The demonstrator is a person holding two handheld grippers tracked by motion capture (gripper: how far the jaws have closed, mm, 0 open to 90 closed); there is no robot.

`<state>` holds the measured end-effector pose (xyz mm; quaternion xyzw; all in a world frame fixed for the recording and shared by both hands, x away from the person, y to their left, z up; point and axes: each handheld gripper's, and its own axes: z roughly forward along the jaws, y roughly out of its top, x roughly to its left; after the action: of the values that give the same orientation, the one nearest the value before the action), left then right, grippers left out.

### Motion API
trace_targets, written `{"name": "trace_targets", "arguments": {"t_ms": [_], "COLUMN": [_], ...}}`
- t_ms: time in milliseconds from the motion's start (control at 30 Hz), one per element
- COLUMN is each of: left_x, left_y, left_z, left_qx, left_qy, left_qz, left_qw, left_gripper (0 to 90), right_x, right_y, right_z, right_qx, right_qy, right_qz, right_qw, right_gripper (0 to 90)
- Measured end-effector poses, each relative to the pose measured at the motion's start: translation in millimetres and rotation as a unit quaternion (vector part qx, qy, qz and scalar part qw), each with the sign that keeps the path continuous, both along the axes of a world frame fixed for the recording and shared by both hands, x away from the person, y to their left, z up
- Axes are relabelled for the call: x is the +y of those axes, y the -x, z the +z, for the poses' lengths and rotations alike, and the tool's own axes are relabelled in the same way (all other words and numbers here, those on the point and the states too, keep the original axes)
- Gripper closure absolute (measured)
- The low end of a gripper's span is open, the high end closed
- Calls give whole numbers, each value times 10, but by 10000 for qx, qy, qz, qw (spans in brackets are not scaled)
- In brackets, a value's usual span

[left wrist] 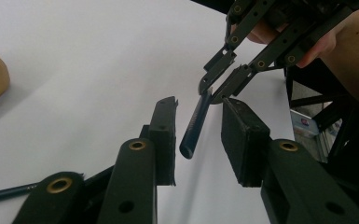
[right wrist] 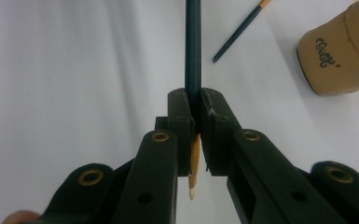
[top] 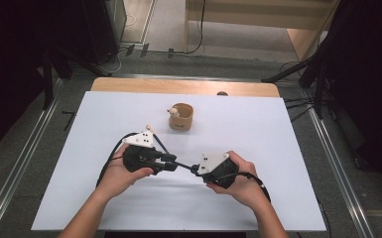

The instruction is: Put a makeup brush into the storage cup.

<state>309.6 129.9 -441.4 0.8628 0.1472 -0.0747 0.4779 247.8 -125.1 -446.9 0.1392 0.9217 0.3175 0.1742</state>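
Two hand-held black grippers are meeting low over the wide white worktop [top: 278,198], which is carrying everything here. The left gripper [left wrist: 198,135] is pointing toward the right one, and its fingers [left wrist: 164,140] are standing released on either side of the free blunt end of a slim dark blue pencil [left wrist: 195,125], with a gap showing on both sides, so they are not pressing on it. The right gripper [right wrist: 195,135] is clenching that same pencil near its sharpened end, with the bare wooden cone and pale tip poking out behind the fingers [right wrist: 182,135]; the dark shaft is running straight out ahead, lifted off the surface and bridging the two tools. Farther up the worktop, a small round tan cup with dark script lettering [right wrist: 342,56] is standing apart from both hands. A second thin dark pencil with an orange end [right wrist: 240,30] is lying flat near that cup.
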Motion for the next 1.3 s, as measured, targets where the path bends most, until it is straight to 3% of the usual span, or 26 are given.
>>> {"name": "trace_targets", "arguments": {"t_ms": [400,567,667,800,900,933,967,1067,1167,1267,1300], "left_x": [-8,-4,-5,16,23,27,30,52,82,113,117], "left_y": [-29,-47,-47,-52,-50,-50,-45,-36,-31,-23,-17], "left_z": [-14,-23,-18,-1,6,12,18,41,60,79,81], "left_qx": [190,416,430,392,310,263,208,73,-81,-252,-298], "left_qy": [-84,42,68,134,167,177,200,278,395,459,512], "left_qz": [-34,-152,-162,-118,11,51,100,269,456,628,694], "left_qw": [9998,9990,9989,9991,9994,9995,9995,9992,9981,9967,9958], "left_gripper": [769,834,853,856,855,855,855,856,856,856,856], "right_x": [10,12,13,-13,-41,-56,-56,-76,-97,-122,-123], "right_y": [-3,3,4,-14,-32,-37,-37,-58,-82,-95,-91], "right_z": [-19,-27,-32,-18,-1,7,7,15,15,18,24], "right_qx": [14,10,-11,17,28,-18,-18,-126,-209,-80,63], "right_qy": [134,155,172,-34,-369,-559,-559,-888,-1205,-1578,-1657], "right_qz": [92,108,125,-4,-277,-482,-482,-869,-1295,-1698,-1828], "right_qw": [9999,9998,9998,10000,9989,9973,9973,9922,9840,9727,9691], "right_gripper": [849,848,847,803,645,571,571,417,307,242,206]}}
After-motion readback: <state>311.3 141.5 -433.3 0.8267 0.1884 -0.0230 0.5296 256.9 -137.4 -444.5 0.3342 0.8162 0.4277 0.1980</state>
